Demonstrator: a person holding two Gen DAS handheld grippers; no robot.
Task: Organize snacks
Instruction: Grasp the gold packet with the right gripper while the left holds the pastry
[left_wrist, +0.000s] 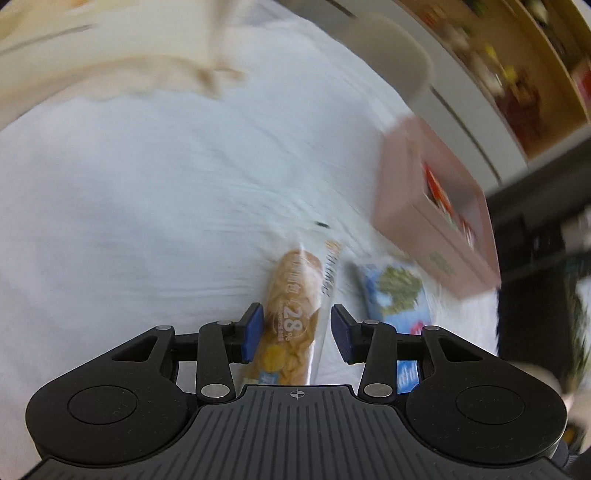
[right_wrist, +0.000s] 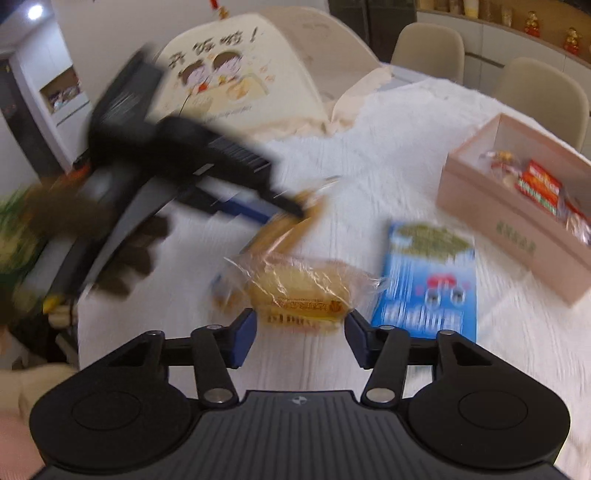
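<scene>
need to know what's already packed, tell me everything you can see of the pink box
The pink box is a long, lidless rectangular carton, matte like cardboard, with small green print on its long side. It sits upright on the white tablecloth, beyond the blue packet and apart from it. Inside lie red-and-green wrapped snacks and clear-wrapped ones. No gripper touches it.

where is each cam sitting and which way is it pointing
Left wrist: sits on the left gripper, looking down its blue pads at a long snack packet between them on the white tablecloth; only the gripper's own body shows.
Right wrist: sits on the right gripper, looking down across the table at a wrapped cake; the blurred left gripper and the gloved hand holding it show.
Shared: the long packet, the blue packet and the pink box.
</scene>
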